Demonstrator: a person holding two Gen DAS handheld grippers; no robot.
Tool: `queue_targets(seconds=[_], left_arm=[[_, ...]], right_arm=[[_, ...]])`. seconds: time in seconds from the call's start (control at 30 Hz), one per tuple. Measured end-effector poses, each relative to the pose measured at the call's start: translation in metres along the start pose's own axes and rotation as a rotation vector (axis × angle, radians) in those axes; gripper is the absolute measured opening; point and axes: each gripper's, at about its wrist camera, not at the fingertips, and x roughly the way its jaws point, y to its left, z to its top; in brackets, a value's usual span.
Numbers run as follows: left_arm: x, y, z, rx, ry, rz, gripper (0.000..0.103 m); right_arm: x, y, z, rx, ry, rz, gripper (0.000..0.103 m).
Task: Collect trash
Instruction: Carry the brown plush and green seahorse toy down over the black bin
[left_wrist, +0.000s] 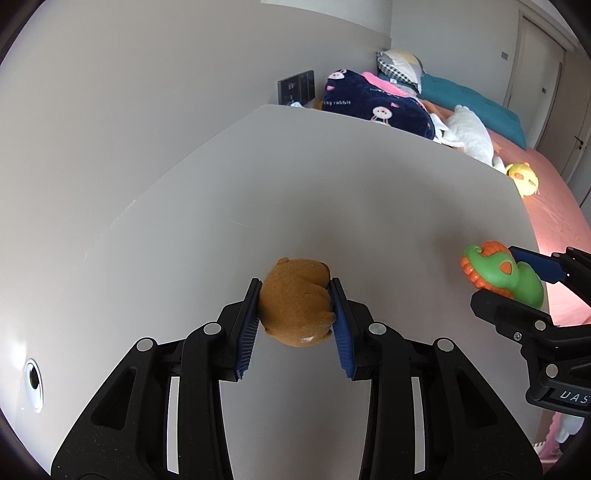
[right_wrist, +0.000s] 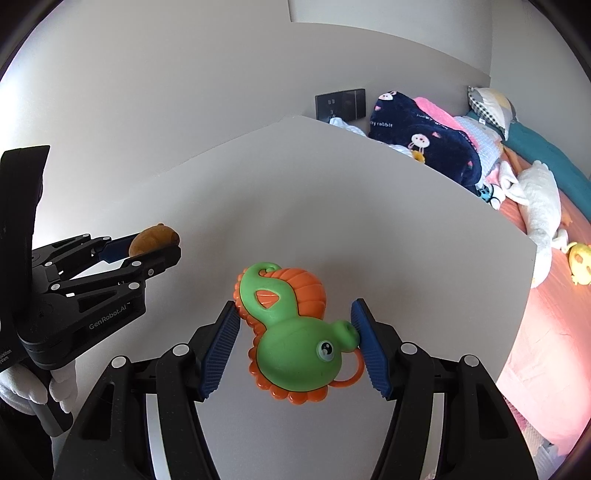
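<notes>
Left wrist view: left hand-held gripper (left_wrist: 295, 314) clamped on a brown squishy toy (left_wrist: 295, 304), both blue pads (left_wrist: 246, 332) pressed into its sides (toy looks a bit like a small bear). Held over the white desk (left_wrist: 332, 177). Off to the right, the right hand-held gripper (left_wrist: 517, 284) with a green and orange seahorse toy (left_wrist: 502, 275) between its fingers; from here, cannot tell how tight. Past the desk's far edge, a bed (left_wrist: 554, 206) with a dark blue rabbit blanket (left_wrist: 369, 101), a white plush (left_wrist: 469, 133), a yellow plush (left_wrist: 522, 179) and a checked pillow (left_wrist: 400, 68). Dark wall socket (left_wrist: 295, 86) behind the desk corner.

Right wrist view: right hand-held gripper (right_wrist: 295, 343) around the seahorse toy (right_wrist: 295, 336). Toy's snout touching the right pad (right_wrist: 369, 350); left pad touching or just beside the orange fin (too close to say which). Toy over the desk (right_wrist: 369, 206), near the front. At the left, the left hand-held gripper (right_wrist: 147, 245) shut on the brown toy (right_wrist: 155, 236), with a white-gloved hand (right_wrist: 33, 387) on its handle. Same blanket (right_wrist: 424, 144) and white plush (right_wrist: 539, 206) on the bed (right_wrist: 546, 302).
</notes>
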Motion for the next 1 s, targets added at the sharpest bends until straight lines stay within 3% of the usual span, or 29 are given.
queue_targets(seconds=[1.0], left_arm=[[-0.07,-0.09,-0.033,0.083,-0.048,-0.079,0.036]], right_arm=[[-0.108,-0.038,-0.064,0.077,-0.08,-0.071,0.064]])
